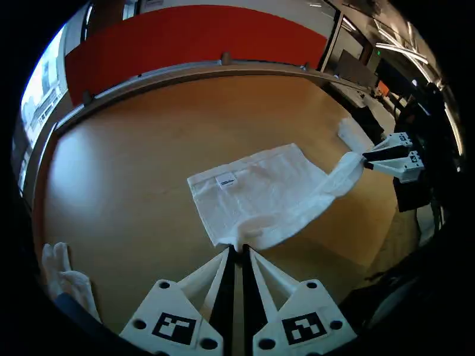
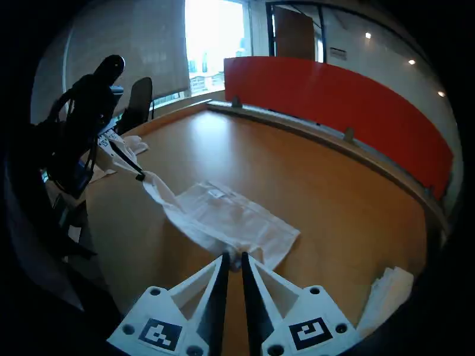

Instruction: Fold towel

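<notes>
Both views sit low, close over the counter, seemingly angled toward each other, sharing towel and red divider.
</notes>
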Demonstrator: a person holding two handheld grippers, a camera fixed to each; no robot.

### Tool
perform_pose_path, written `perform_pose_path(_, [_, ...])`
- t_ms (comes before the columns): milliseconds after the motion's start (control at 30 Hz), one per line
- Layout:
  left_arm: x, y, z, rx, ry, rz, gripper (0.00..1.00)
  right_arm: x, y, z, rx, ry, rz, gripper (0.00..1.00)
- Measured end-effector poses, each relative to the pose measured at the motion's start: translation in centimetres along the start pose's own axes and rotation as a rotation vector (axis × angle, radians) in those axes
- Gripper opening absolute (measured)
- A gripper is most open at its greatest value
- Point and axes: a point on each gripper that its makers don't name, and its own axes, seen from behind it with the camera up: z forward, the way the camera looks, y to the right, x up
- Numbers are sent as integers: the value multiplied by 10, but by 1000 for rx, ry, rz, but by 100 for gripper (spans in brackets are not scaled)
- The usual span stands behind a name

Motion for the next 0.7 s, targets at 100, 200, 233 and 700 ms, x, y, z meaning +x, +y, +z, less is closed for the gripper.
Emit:
perform_pose_path(100, [5, -3, 7, 0, -3, -8, 8, 2, 8, 7, -4, -4, -1, 16])
perform_pose_path(200, [10, -7, 15, 7, -9, -7, 8, 4, 17, 15, -7, -7, 2, 16])
perform_pose_path(233, [11, -8, 17, 8, -12, -6, 8, 4, 20, 17, -8, -8, 3, 16])
perform_pose_path(700, [21, -16, 51, 2, -64, 18, 8, -6, 49, 48, -29, -59, 21, 16])
